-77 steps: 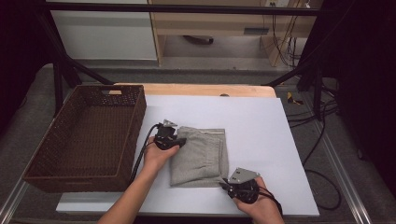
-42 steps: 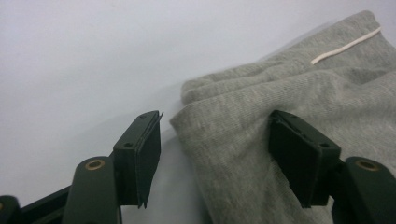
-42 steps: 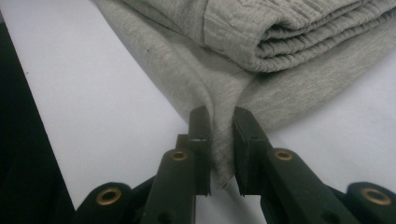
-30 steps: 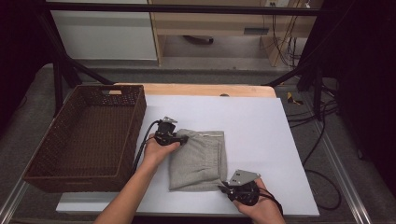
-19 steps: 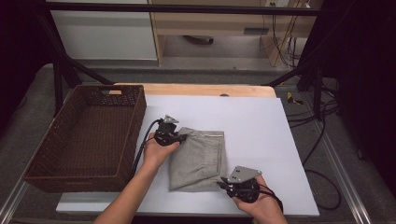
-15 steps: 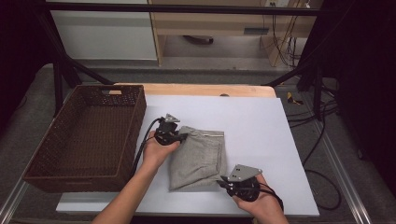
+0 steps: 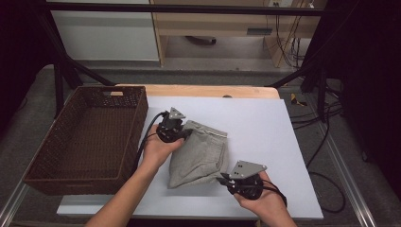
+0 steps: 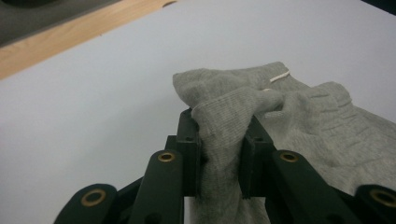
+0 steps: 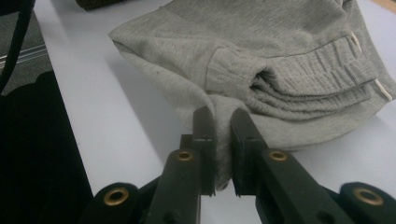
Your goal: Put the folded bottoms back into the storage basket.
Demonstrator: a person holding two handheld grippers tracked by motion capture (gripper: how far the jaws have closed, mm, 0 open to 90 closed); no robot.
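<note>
Left gripper (image 8: pixel 219 154): jaws closed on a bunched fold of the grey garment (image 7: pixel 201 153), cloth pinched between both pads and humped over their tips. Right gripper (image 9: pixel 222 140): jaws nearly together, clamped on a thin edge of the same garment at its near corner.

Position: the garment lies folded on the white table (image 7: pixel 265 118), between the two grippers, with the left gripper (image 7: pixel 171 128) at its far-left corner and the right gripper (image 7: pixel 241 178) at its near-right corner. Its long axis runs roughly from far to near, slightly slanted. The wicker basket (image 7: pixel 52 142) stands just beside the left hand (image 7: pixel 158 149), making that hand the nearer to it; any transfer would probably go leftward.

Not determinable: how many layers each grip includes; the garment's underside; whether the cloth is lifted clear of the table. The basket interior appears empty, though its near wall hides part of the floor.
</note>
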